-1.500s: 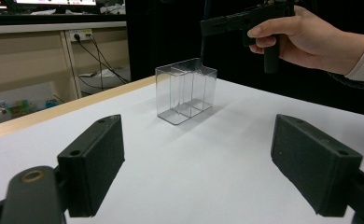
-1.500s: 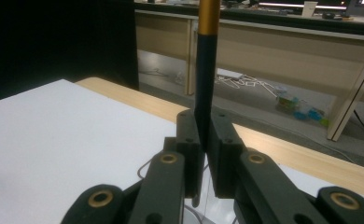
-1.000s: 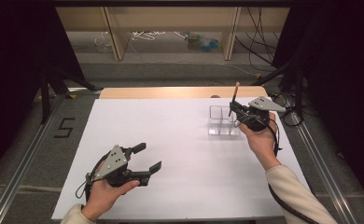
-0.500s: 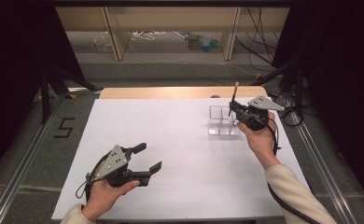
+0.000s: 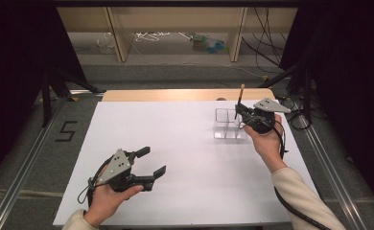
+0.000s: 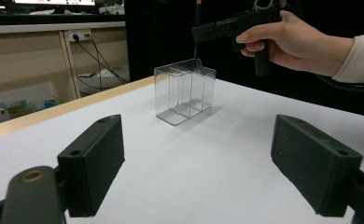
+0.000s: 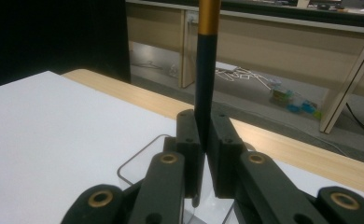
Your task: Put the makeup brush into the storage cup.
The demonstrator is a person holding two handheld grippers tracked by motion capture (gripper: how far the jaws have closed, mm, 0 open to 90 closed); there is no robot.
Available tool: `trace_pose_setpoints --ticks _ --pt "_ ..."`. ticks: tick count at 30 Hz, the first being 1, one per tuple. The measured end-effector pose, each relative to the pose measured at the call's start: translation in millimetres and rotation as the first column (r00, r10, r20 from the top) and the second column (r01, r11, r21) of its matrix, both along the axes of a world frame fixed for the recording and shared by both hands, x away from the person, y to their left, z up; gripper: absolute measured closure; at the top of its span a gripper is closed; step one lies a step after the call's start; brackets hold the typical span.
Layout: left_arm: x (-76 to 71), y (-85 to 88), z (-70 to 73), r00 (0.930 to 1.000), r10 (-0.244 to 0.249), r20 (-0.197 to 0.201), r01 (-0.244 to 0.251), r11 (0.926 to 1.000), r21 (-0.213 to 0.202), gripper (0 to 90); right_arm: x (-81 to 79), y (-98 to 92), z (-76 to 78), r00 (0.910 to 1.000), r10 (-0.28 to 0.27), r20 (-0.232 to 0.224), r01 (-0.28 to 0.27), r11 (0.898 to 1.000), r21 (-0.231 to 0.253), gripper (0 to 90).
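While upright, pen (image 7: 203,70) between clamped jaws.

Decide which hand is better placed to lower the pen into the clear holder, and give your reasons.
Right. The right claw is shut on the upright pen above the clear holder; the left claw is open and far off.

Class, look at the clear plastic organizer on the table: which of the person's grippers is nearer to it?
Right. The right gripper is directly above the clear organizer, holding a pen upright over it. The left gripper rests far off, near the table's front edge.
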State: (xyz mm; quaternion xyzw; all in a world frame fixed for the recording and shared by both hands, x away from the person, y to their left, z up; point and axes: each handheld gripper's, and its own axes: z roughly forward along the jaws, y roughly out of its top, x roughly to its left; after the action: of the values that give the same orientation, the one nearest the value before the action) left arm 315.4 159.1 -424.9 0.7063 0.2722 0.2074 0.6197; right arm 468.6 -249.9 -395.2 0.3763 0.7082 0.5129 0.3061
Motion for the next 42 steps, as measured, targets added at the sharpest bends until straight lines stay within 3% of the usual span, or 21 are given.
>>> trace_pose_setpoints --ticks 5,7,8,11,16,19,25,26,29,31,32,37,39,40,41,42 --pt "0.0 -0.1 -0.1 1.0 0.0 -0.001 0.0 1.0 0.0 17.1 0.3 0.5 -0.3 0.9999 -0.002 -0.015 0.002 1.0 0.002 84.2" --pt "0.0 0.0 0.0 1.0 0.0 -0.001 0.0 1.0 -0.001 17.1 2.1 -0.3 -0.7 0.9999 -0.007 0.01 0.007 1.0 -0.016 84.2" --pt "0.1 0.0 -0.1 1.0 0.0 -0.001 0.0 1.0 -0.001 17.1 1.6 1.1 -1.2 0.9999 -0.001 -0.015 0.001 1.0 0.003 84.3" --pt "0.1 0.0 0.0 1.0 0.0 -0.001 0.0 1.0 -0.001 17.1 4.0 1.0 -1.8 1.0 -0.005 0.008 0.005 1.0 -0.015 84.2" --pt "0.0 -0.2 -0.2 1.0 0.0 -0.002 0.0 1.0 -0.001 17.1 5.0 2.7 -2.4 0.9999 -0.007 -0.01 0.007 1.0 0.002 84.2" --pt "0.1 -0.2 -0.3 1.0 0.001 -0.002 -0.001 1.0 -0.001 17.1 6.9 1.9 -2.9 0.9999 -0.01 0.009 0.01 1.0 -0.009 84.2" --pt "-0.1 -0.6 -0.5 1.0 -0.001 -0.006 0.001 1.0 -0.004 17.1 7.5 3.4 -4.0 0.9998 -0.011 -0.014 0.011 1.0 -0.001 84.2" --pt "0.1 -0.4 -0.5 1.0 0.0 -0.003 0.0 1.0 -0.002 17.1 9.1 2.5 -4.3 0.9999 -0.01 0.012 0.011 1.0 -0.012 84.2" --pt "0.0 -0.5 -0.5 1.0 0.0 -0.004 0.0 1.0 -0.002 17.1 8.3 4.6 -4.6 0.9997 -0.006 -0.023 0.006 1.0 0.003 84.2" --pt "0.3 -0.3 -0.5 1.0 -0.002 -0.002 0.002 1.0 0.001 17.1 10.1 3.7 -5.1 1.0 -0.01 0.001 0.01 1.0 -0.016 84.2" --pt "0.3 -0.4 -0.5 1.0 -0.003 -0.002 0.003 1.0 0.0 17.1 9.0 4.9 -5.2 0.9996 -0.009 -0.026 0.009 1.0 -0.003 84.2" --pt "0.6 -0.1 -0.7 1.0 -0.003 -0.001 0.003 1.0 0.002 17.2 10.8 5.2 -6.1 0.9998 -0.017 -0.012 0.017 1.0 -0.006 84.2" --pt "0.3 -0.3 -0.6 1.0 -0.002 -0.002 0.002 1.0 0.0 17.1 10.4 4.6 -5.9 0.9994 -0.011 -0.033 0.011 1.0 -0.012 84.2" --pt "0.3 -0.3 -0.5 1.0 -0.002 -0.002 0.002 1.0 0.0 17.2 11.8 4.4 -6.7 0.9999 -0.011 -0.008 0.011 1.0 -0.01 84.3" --pt "0.3 -0.3 -0.6 1.0 -0.003 -0.002 0.003 1.0 0.0 17.1 10.7 4.9 -6.6 0.9994 -0.009 -0.033 0.009 1.0 -0.005 84.2" --pt "0.4 -0.3 -0.6 1.0 -0.003 -0.002 0.003 1.0 0.001 17.1 12.0 3.9 -7.0 0.9999 -0.012 -0.009 0.012 1.0 -0.018 84.2"
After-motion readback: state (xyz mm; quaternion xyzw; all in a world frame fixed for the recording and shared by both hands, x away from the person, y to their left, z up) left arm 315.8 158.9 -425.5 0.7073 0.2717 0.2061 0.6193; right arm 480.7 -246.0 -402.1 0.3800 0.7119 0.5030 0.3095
